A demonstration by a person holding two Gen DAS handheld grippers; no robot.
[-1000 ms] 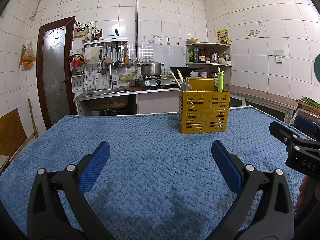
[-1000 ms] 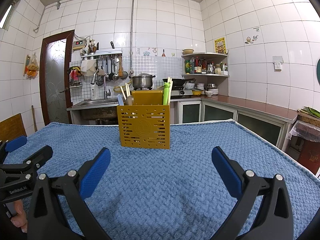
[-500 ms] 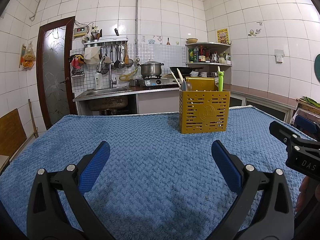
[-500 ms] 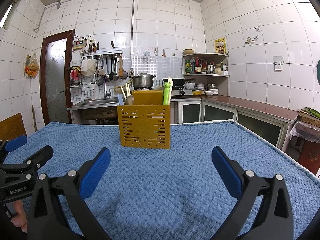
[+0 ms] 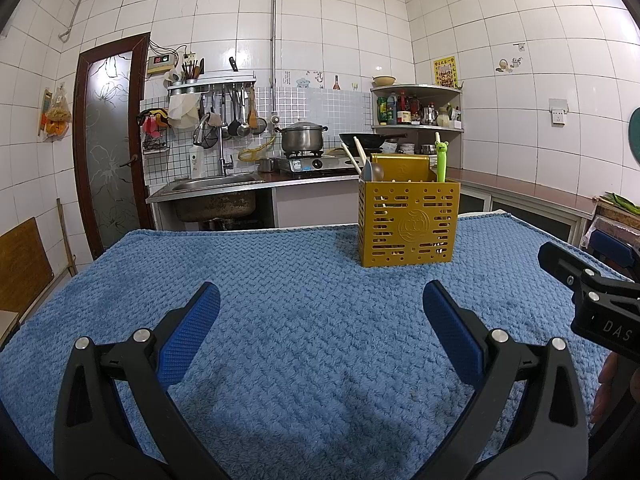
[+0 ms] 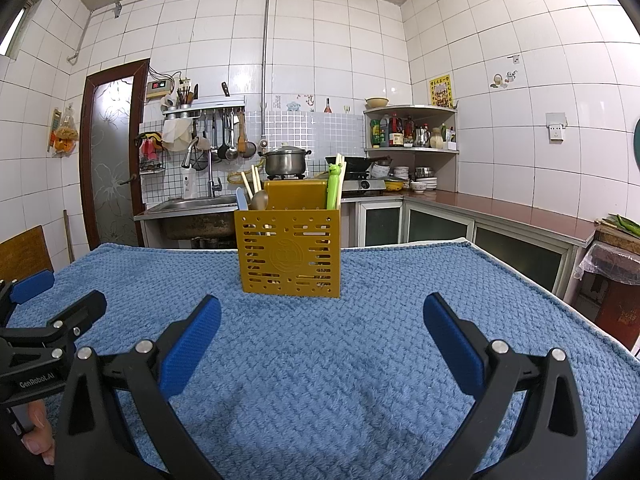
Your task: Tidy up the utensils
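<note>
A yellow perforated utensil holder point(image 5: 407, 223) stands upright on the blue towel point(image 5: 300, 320), toward the far side; it also shows in the right wrist view point(image 6: 289, 251). It holds chopsticks point(image 6: 250, 184), spoons point(image 6: 259, 200) and a green frog-topped utensil point(image 6: 333, 186). My left gripper point(image 5: 320, 322) is open and empty, low over the towel, nearer than the holder and to its left. My right gripper point(image 6: 320, 324) is open and empty, in front of the holder. Each gripper shows at the edge of the other's view.
The towel covers a table whose far edge point(image 6: 400, 245) lies just behind the holder. Beyond are a sink point(image 5: 216, 184), a stove with a pot point(image 5: 302, 140), a corner shelf point(image 5: 416, 114) and a counter point(image 6: 500, 210) along the right.
</note>
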